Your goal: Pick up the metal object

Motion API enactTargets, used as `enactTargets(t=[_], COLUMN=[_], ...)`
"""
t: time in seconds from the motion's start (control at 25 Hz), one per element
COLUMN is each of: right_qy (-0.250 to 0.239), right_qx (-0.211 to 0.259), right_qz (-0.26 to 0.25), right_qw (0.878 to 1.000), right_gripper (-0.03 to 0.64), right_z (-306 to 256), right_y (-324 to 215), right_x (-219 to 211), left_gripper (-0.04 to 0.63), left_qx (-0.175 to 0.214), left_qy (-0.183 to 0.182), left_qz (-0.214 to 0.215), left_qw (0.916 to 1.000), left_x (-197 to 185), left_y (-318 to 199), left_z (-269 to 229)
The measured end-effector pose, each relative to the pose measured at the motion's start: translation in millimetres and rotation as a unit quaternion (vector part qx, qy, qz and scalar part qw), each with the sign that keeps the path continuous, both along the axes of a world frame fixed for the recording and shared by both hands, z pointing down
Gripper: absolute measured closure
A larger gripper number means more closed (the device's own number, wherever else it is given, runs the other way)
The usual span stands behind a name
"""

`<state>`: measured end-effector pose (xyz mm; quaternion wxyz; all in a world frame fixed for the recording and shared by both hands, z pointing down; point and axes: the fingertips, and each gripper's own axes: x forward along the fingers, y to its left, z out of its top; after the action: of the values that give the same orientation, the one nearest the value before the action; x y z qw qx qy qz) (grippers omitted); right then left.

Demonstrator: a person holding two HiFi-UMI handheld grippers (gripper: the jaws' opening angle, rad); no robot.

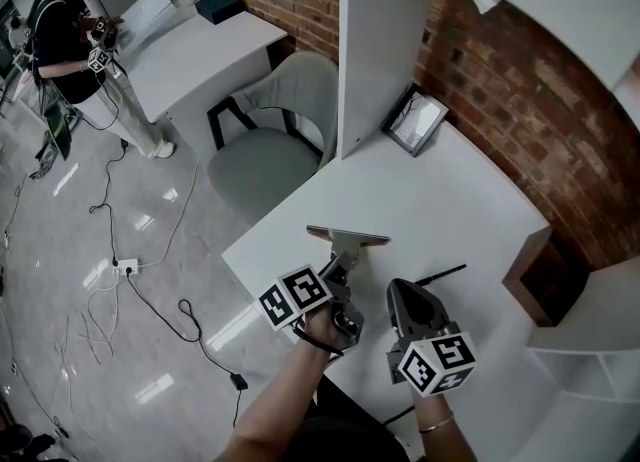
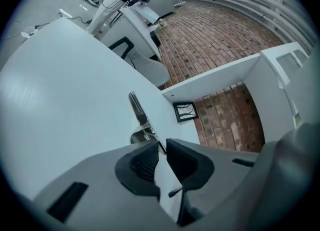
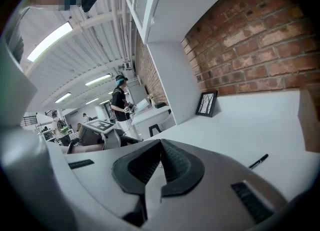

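Observation:
The metal object (image 1: 347,241) is a T-shaped tool with a flat blade at its far end, near the front left edge of the white table (image 1: 470,200). My left gripper (image 1: 337,272) holds its handle end. In the left gripper view the tool (image 2: 138,110) runs out ahead from between the jaw tips of the left gripper (image 2: 162,147), which stand close together on its thin handle. My right gripper (image 1: 401,290) sits beside it to the right, over the table. Its jaws in the right gripper view (image 3: 160,144) meet with nothing between them.
A black pen (image 1: 441,275) lies just right of the right gripper. A framed picture (image 1: 418,120) leans on a white partition (image 1: 375,50) at the back. A brown block (image 1: 530,275) stands at the table's right. A grey chair (image 1: 270,145) and floor cables lie left.

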<state>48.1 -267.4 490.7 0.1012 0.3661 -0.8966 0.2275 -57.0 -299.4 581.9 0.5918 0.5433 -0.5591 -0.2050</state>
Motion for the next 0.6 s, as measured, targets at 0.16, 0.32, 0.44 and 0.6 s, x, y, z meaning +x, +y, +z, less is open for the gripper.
enactTargets(t=[0.16, 0.32, 0.44, 0.6], right_qy=[-0.002, -0.002, -0.001, 0.003], right_qx=[0.002, 0.004, 0.008, 0.014], right_qz=[-0.001, 0.000, 0.001, 0.001], right_qw=[1.000, 1.000, 1.000, 1.000], right_gripper=[0.612, 0.612, 0.612, 0.612], right_z=[-2.8, -4.1, -6.4, -10.3], right_y=[2.2, 2.6, 3.8, 7.0], right_x=[0.2, 0.2, -0.8, -2.8], left_gripper=[0.560, 0.580, 0.581, 0.583], left_qx=[0.012, 0.030, 0.045, 0.069], left_qy=[0.012, -0.001, -0.010, -0.047], left_qz=[0.003, 0.022, 0.035, 0.061], left_qw=[0.9998, 0.9993, 0.9983, 0.9947], left_x=[1.4, 2.7, 2.6, -0.1], left_y=[2.3, 3.6, 4.9, 7.8], left_z=[-3.4, -10.4, -18.0, -34.6])
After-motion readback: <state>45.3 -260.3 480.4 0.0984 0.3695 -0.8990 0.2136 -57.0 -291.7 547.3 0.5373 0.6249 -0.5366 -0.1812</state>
